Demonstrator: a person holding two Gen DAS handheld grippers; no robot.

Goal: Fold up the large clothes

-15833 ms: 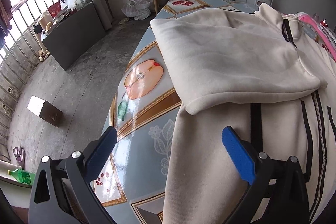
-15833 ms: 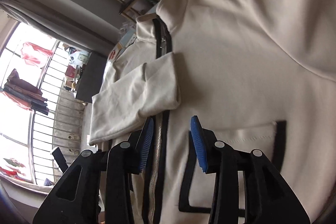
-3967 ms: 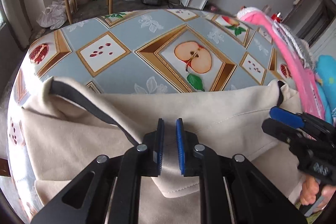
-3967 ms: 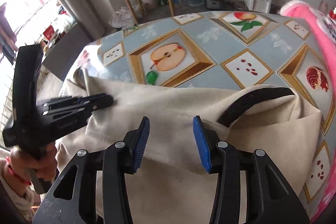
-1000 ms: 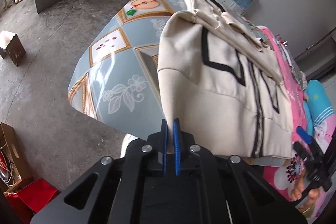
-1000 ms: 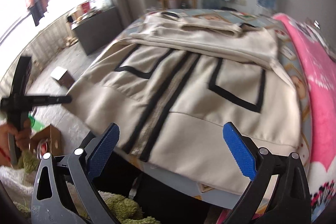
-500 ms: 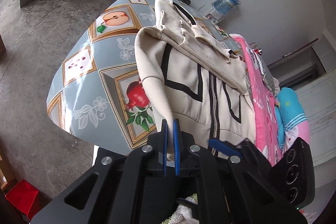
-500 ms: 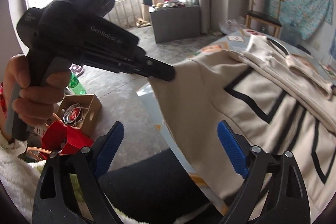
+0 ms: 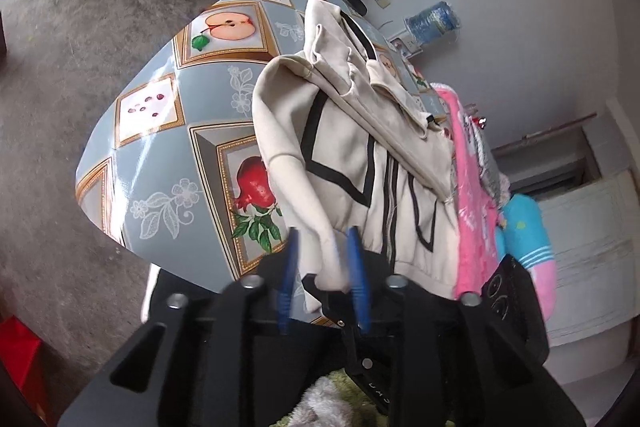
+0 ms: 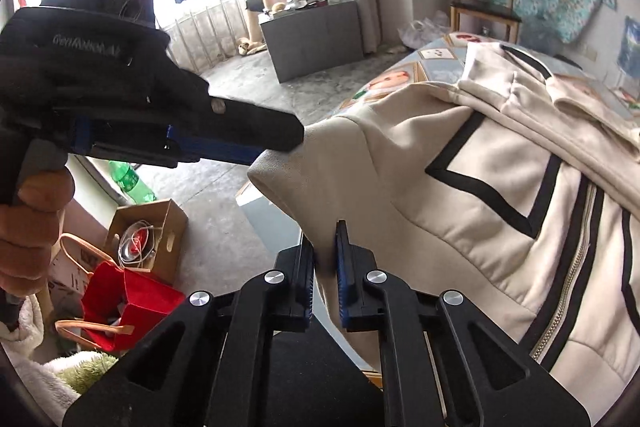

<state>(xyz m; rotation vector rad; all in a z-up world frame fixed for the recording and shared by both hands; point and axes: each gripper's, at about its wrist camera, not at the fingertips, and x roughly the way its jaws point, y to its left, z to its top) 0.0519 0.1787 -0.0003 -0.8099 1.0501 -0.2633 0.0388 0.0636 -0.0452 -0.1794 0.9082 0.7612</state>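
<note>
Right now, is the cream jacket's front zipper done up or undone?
Done up, where visible. The zipper runs as one closed line between the black stripes down the cream jacket, both front panels meeting. Its top end is hidden under the folded sleeves.

Cream jacket [image 9: 344, 155] with black stripes on a grey-blue tablecloth [image 9: 160, 155] (gold-framed fruit pictures).
</note>
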